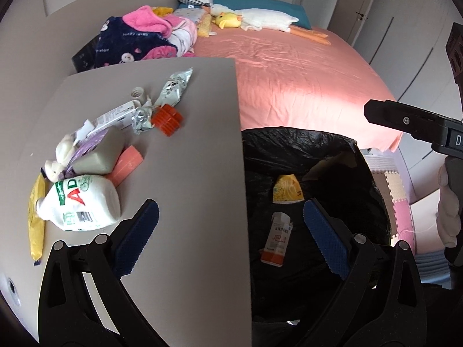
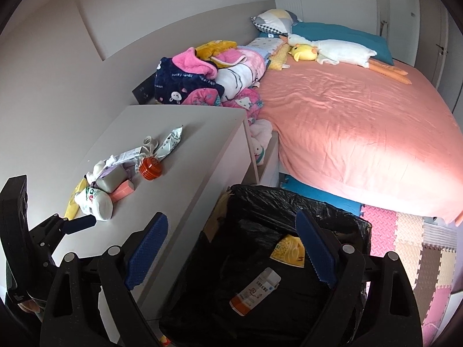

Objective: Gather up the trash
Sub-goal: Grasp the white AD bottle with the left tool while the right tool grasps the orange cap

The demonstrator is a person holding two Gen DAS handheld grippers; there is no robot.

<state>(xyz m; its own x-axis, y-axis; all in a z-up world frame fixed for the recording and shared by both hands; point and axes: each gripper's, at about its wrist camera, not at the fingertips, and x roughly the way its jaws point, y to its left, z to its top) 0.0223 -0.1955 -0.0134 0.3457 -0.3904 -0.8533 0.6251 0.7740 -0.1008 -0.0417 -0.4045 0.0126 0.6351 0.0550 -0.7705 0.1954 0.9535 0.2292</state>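
Note:
A grey bedside table point(image 1: 188, 173) point(image 2: 179, 190) carries a heap of trash: a white AD bottle point(image 1: 84, 202) point(image 2: 97, 201), an orange ribbed lid point(image 1: 167, 118) point(image 2: 149, 168), a silver wrapper point(image 1: 175, 86) point(image 2: 170, 141), a grey block point(image 1: 104, 151) and a pink block point(image 1: 127, 162). A bin lined with a black bag point(image 1: 292, 144) point(image 2: 260, 202) stands beside it and holds a yellow packet point(image 1: 286, 189) point(image 2: 289, 248) and an orange-and-white box point(image 1: 276, 238) point(image 2: 256, 290). My left gripper point(image 1: 231, 237) is open and empty over the table edge and the bin. My right gripper point(image 2: 231, 256) is open and empty above the bin.
A bed with a pink sheet point(image 1: 298, 81) point(image 2: 361, 133) lies behind the bin, with folded clothes point(image 1: 144, 37) point(image 2: 208, 78) and plush toys point(image 1: 254, 18) point(image 2: 332, 49). Foam floor mats point(image 2: 405, 240) lie at the right. The right gripper's body point(image 1: 419, 124) shows at the right edge of the left wrist view.

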